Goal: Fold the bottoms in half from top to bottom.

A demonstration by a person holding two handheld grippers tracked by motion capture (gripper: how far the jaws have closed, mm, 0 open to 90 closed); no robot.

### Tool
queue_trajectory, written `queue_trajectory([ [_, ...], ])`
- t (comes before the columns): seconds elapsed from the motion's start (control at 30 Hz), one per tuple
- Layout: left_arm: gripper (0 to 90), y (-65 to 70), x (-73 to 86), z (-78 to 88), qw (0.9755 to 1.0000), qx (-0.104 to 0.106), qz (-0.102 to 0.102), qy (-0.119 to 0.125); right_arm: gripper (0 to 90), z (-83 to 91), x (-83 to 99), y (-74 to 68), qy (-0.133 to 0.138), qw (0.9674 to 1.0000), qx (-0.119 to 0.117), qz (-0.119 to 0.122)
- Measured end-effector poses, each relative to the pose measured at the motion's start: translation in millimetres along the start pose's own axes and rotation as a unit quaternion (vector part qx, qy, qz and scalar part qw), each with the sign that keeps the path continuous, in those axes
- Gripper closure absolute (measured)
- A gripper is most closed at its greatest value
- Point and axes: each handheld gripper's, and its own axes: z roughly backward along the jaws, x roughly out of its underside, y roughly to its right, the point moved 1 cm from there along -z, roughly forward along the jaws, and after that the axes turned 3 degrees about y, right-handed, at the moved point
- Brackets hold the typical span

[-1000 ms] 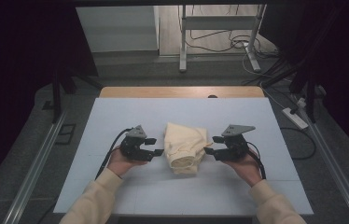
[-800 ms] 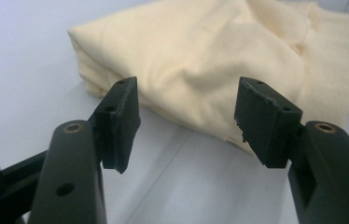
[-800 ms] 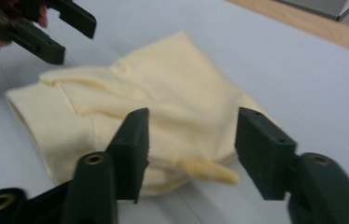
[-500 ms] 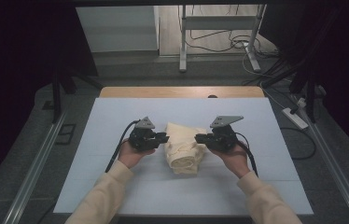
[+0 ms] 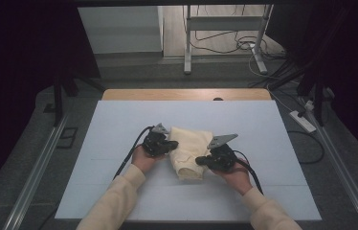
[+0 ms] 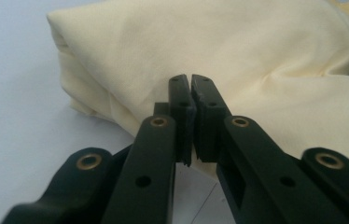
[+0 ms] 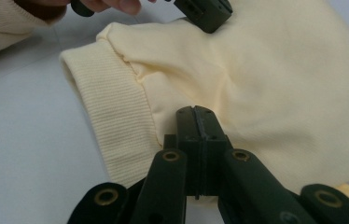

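Note:
A folded cream garment (image 5: 190, 143) lies in the middle of the white table (image 5: 110, 124). My left gripper (image 5: 173, 144) rests against its left side, and my right gripper (image 5: 200, 161) against its near right corner. Both pairs of jaws have just been closing. In the left gripper view the left gripper (image 6: 191, 79) is shut, its tips lying on the cloth (image 6: 256, 51) with no fabric showing between them. In the right gripper view the right gripper (image 7: 195, 110) is shut too, its tips on the cloth just beside the ribbed band (image 7: 112, 121). The left gripper (image 7: 205, 13) shows at the garment's far side.
A wooden strip (image 5: 186, 94) borders the table's far edge. Bare white table lies to both sides and in front. Metal rails (image 5: 33, 172) run along the floor, with a power strip (image 5: 303, 120) and cables at the right. A stand (image 5: 225, 33) is behind.
Both hands have moved inward onto the garment, and both grippers have gone from open to shut. The right hand has also come nearer, to the garment's front corner.

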Motion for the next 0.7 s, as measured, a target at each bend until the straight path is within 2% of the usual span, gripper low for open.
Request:
queue_trajectory([
  [0.3,86.3,-2.6,2.5,-2.3,0.9999,0.010,0.009,0.002,89.2,-4.8,5.8,7.2,0.005,0.9998,-0.005,-0.021],
  [0.5,86.2,0.0,1.1,-0.9,1.0000,0.003,0.004,0.001,89.2,-4.3,6.2,8.2,0.007,0.9996,-0.008,-0.025],
  [0.6,86.1,2.0,-0.9,2.8,1.0000,0.001,-0.001,0.007,89.1,-2.0,5.2,7.0,0.007,0.9997,-0.009,-0.021],
  [0.7,86.1,2.8,-3.0,10.1,0.9998,0.004,0.002,0.021,88.9,2.6,3.6,7.4,0.014,0.9996,-0.011,-0.020],
])
